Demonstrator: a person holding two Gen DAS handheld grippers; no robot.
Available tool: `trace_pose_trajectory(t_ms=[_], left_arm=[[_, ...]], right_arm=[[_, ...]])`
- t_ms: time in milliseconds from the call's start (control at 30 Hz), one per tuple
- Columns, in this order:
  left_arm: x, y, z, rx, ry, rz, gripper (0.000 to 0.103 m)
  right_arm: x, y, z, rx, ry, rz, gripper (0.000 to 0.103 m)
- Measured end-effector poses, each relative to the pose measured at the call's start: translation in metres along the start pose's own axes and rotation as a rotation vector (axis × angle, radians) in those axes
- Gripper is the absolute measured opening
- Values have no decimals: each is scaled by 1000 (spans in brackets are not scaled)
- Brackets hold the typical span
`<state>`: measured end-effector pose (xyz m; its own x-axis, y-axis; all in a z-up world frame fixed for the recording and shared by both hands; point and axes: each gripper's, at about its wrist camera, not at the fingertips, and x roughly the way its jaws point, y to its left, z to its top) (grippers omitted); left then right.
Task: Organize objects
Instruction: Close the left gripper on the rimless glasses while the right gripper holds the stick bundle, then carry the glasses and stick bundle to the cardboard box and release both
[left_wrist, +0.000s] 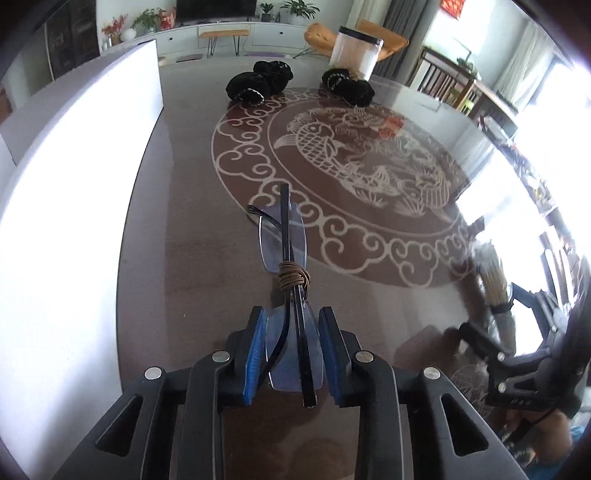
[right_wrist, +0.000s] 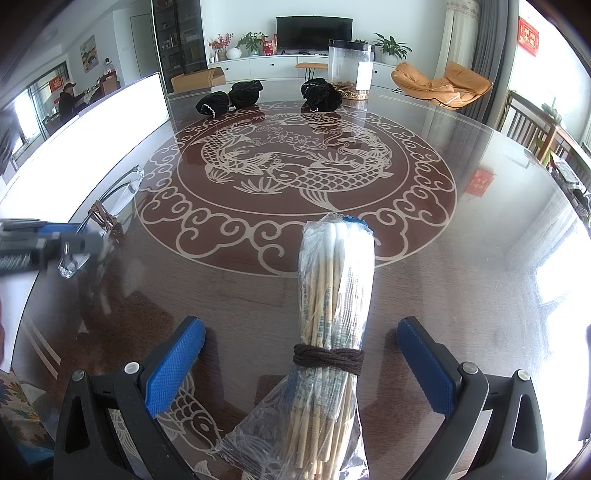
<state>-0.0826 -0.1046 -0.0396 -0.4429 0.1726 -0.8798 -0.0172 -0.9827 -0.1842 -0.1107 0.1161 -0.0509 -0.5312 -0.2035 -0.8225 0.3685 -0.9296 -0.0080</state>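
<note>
A pair of folded glasses (left_wrist: 284, 236), bound at the middle with a brown cord (left_wrist: 293, 282), lies lengthwise away from me on the glossy table. My left gripper (left_wrist: 291, 314) is shut on the near lens, its blue pads against both sides. The right wrist view shows the same glasses (right_wrist: 122, 188) at the left with the left gripper (right_wrist: 44, 243) on them. A bundle of cotton swabs (right_wrist: 332, 295) in a clear bag, tied with dark cord, lies between the wide-open fingers of my right gripper (right_wrist: 301, 325); neither pad touches it.
Black fabric pouches (right_wrist: 229, 98) (right_wrist: 319, 94) and a clear jar (right_wrist: 349, 66) stand at the table's far side. A white panel (left_wrist: 74, 184) runs along the left edge. The table (right_wrist: 480, 295) carries a fish pattern under glass. Chairs stand beyond it.
</note>
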Motion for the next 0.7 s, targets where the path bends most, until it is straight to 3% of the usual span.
trace_pose_trajectory(t_ms=[100,167,233,300,467,500,533,567,600,700], left_arm=[[-3,0,-4,-9,-23,5,29],[-10,-2,-12,-4,-41,-5,29],[-18,-9,-23,27,-60,-3,29],[-23,-14,-30,42,-75,-6,29],[-31,-24,-38,50,-109,-42,29],[-34,-25,-39,54,-115,-49,29],[-40,-27,-41,57,-124,-58,29],[-48,-28,-45,58,-136,-65,28],[-56,-27,-47,57,-149,-73,18],[-86,-21,-50,41,-204,-102,17]], right_arm=[[0,0,0,-4,7,10,103],[-2,-3,2,-27,61,54,103],[-9,-19,4,39,140,176,103],[-16,-36,8,126,166,245,103],[-14,-31,23,110,234,259,95],[-9,-20,23,57,250,243,87],[-7,-13,22,16,256,206,58],[-5,-8,18,-18,266,158,36],[-8,-8,16,-14,256,154,29],[-25,-6,18,0,197,133,29]])
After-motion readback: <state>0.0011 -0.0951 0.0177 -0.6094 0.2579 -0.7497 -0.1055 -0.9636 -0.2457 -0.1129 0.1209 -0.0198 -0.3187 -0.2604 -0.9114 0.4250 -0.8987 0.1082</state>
